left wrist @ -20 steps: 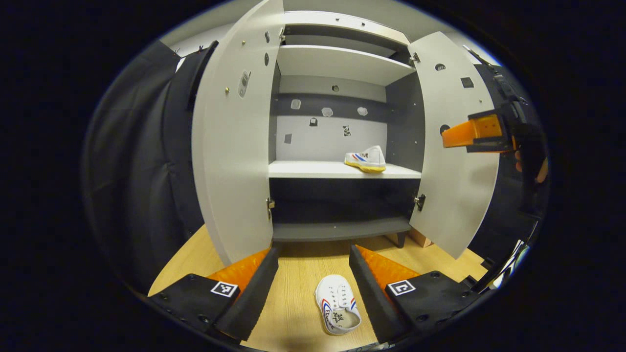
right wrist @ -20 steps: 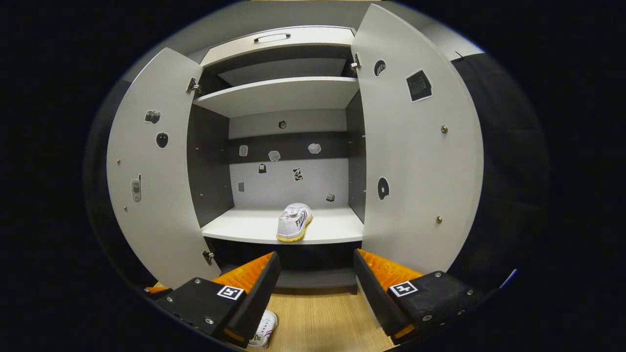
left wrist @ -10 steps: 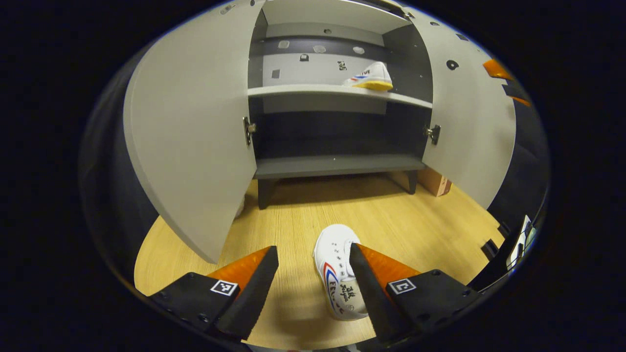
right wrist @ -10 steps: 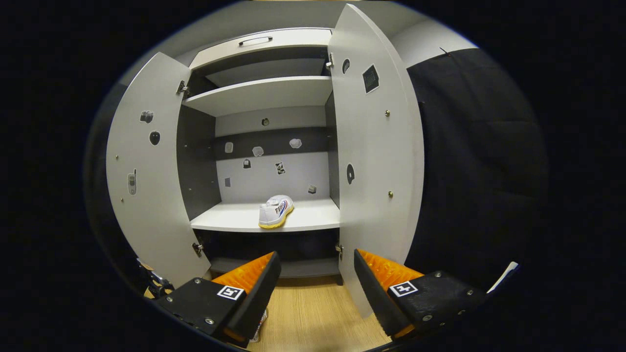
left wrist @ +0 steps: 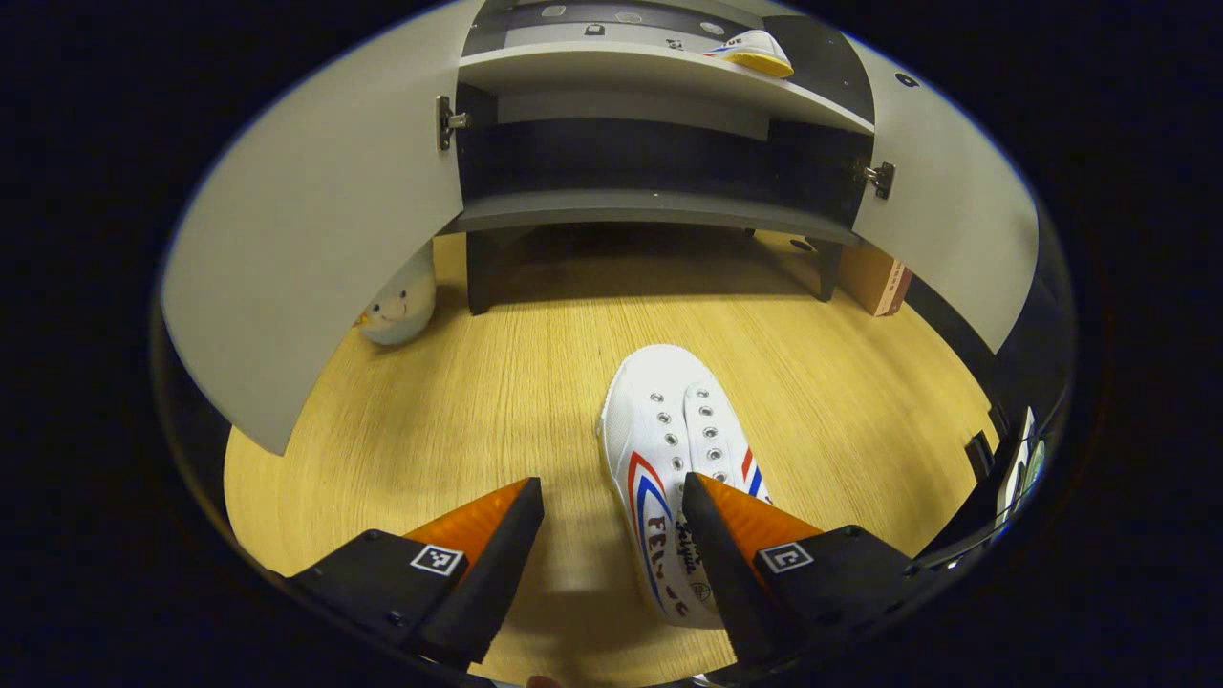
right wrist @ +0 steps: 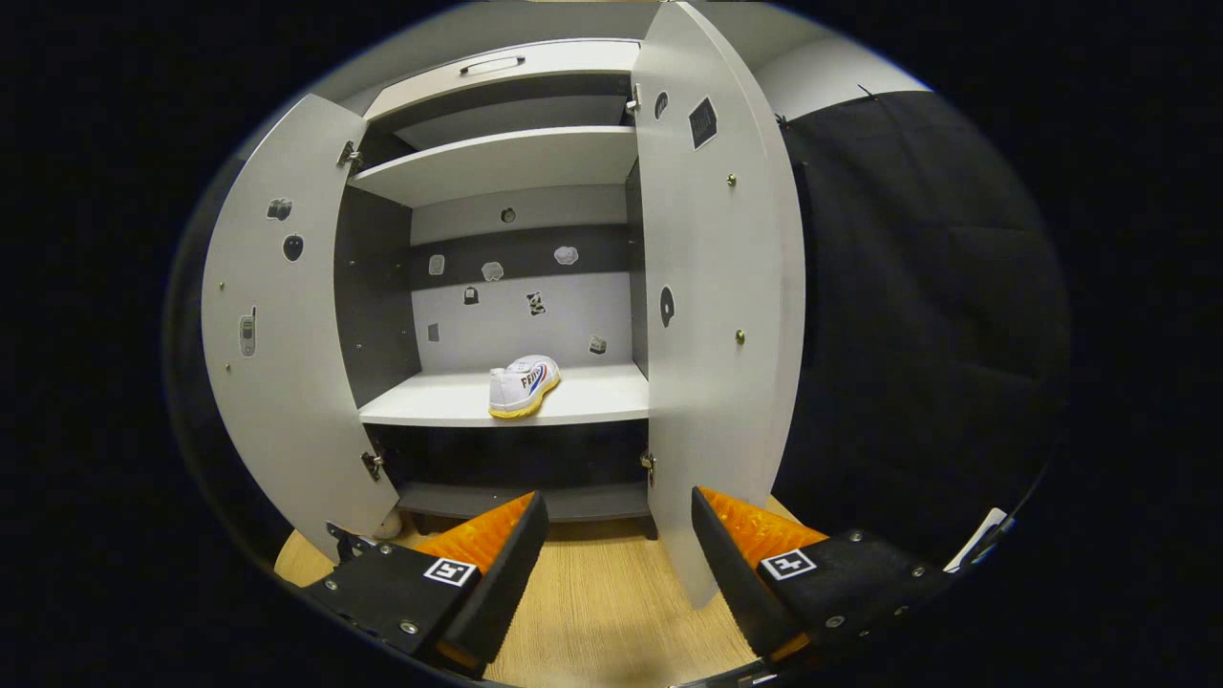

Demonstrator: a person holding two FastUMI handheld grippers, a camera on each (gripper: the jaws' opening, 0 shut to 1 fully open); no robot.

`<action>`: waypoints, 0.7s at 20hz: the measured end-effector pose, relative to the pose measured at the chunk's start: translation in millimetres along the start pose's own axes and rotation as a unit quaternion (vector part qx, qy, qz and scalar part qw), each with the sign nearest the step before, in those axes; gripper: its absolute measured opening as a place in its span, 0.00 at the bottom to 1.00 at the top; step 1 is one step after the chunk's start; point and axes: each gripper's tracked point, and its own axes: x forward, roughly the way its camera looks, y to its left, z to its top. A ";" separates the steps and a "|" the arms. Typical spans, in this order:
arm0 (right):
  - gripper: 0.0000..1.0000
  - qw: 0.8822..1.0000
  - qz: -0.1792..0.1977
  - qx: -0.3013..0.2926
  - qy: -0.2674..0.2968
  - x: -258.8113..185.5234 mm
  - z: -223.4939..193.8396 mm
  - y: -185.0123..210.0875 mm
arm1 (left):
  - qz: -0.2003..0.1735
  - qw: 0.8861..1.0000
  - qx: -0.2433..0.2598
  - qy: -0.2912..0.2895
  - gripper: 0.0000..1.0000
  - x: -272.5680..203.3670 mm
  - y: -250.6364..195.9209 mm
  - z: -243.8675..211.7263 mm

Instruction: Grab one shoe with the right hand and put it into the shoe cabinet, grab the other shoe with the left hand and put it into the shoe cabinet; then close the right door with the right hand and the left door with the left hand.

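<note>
A white shoe [left wrist: 674, 463] with red and blue stripes lies on the wooden floor, toe toward the cabinet. My left gripper [left wrist: 611, 497] hangs open just over its heel end, the right finger above the shoe's opening. The other white shoe [right wrist: 521, 385] [left wrist: 755, 50] rests on the middle shelf [right wrist: 573, 401] of the grey shoe cabinet. My right gripper [right wrist: 611, 511] is open and holds nothing, some way back from the cabinet. Both doors stand open: the left door [right wrist: 277, 325] [left wrist: 315, 239] and the right door [right wrist: 712, 287] [left wrist: 955, 220].
A small round plush toy [left wrist: 399, 304] sits on the floor behind the left door. A cardboard box [left wrist: 874, 279] stands by the cabinet's right leg. Black cloth [right wrist: 917, 315] hangs to the right of the cabinet. Wooden floor [left wrist: 459, 420] spreads in front.
My left gripper has tilted down and dropped toward the floor shoe, which now looms larger between its fingers. My right gripper has drifted back and to the right from the cabinet.
</note>
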 end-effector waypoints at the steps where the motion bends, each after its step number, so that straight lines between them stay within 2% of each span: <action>1: 0.93 1.000 -0.001 0.000 0.002 0.2 -1.0 -0.8 | -0.002 1.000 -0.003 0.007 0.96 2.4 -0.7 -3.8; 8: 0.93 1.000 -0.003 0.009 0.010 0.7 -7.2 -4.5 | -0.028 0.999 -0.027 0.034 0.96 12.2 -13.6 -11.6; 9: 0.93 1.000 -0.004 0.008 0.010 0.8 -7.9 -5.1 | -0.031 0.999 -0.026 0.036 0.84 12.0 -16.7 -12.6; 11: 0.93 1.000 -0.004 0.008 0.011 0.4 -8.2 -5.3 | -0.041 0.998 -0.012 0.040 0.68 11.6 -25.5 -12.1; 13: 0.93 1.000 -0.004 0.007 0.013 0.6 -9.9 -6.0 | -0.030 0.998 0.016 0.048 0.49 11.4 -24.4 -12.9; 14: 0.93 1.000 -0.005 0.008 0.014 -0.2 -9.9 -6.6 | -0.028 0.998 0.030 0.054 0.48 12.8 -22.2 -11.3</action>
